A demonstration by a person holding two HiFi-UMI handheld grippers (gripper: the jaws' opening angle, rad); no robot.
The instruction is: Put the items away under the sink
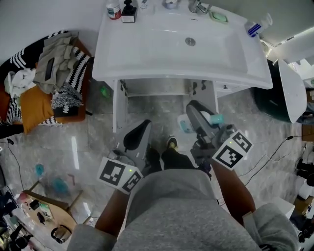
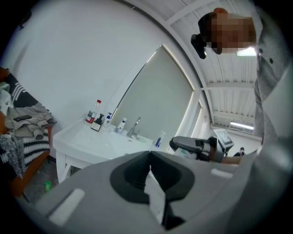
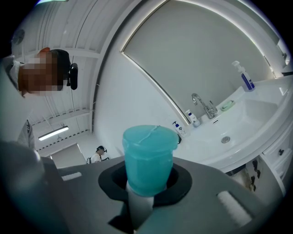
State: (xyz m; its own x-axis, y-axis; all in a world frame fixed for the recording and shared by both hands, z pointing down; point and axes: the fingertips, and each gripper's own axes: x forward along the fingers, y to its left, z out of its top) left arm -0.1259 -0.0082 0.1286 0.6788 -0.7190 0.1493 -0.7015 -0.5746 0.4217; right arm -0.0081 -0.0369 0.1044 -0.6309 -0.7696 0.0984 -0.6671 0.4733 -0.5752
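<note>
My right gripper (image 1: 195,112) is shut on a white bottle with a teal cap (image 1: 215,119). In the right gripper view the bottle's cap (image 3: 149,157) stands up between the jaws of the right gripper (image 3: 147,186). My left gripper (image 1: 141,130) is shut and holds nothing; its closed jaws fill the low middle of the left gripper view (image 2: 149,159). Both grippers hang low in front of the white sink (image 1: 147,54), near the open space under the sink (image 1: 157,93). On the sink's back edge stand a red-capped bottle (image 1: 113,10) and a dark pump bottle (image 1: 128,12).
A faucet (image 1: 198,6), a green soap dish (image 1: 219,16) and a blue-and-white spray bottle (image 1: 256,27) are on the sink. A pile of clothes (image 1: 55,63) lies on a chair at left. A white lid (image 1: 292,89) stands at right. Cables cross the floor.
</note>
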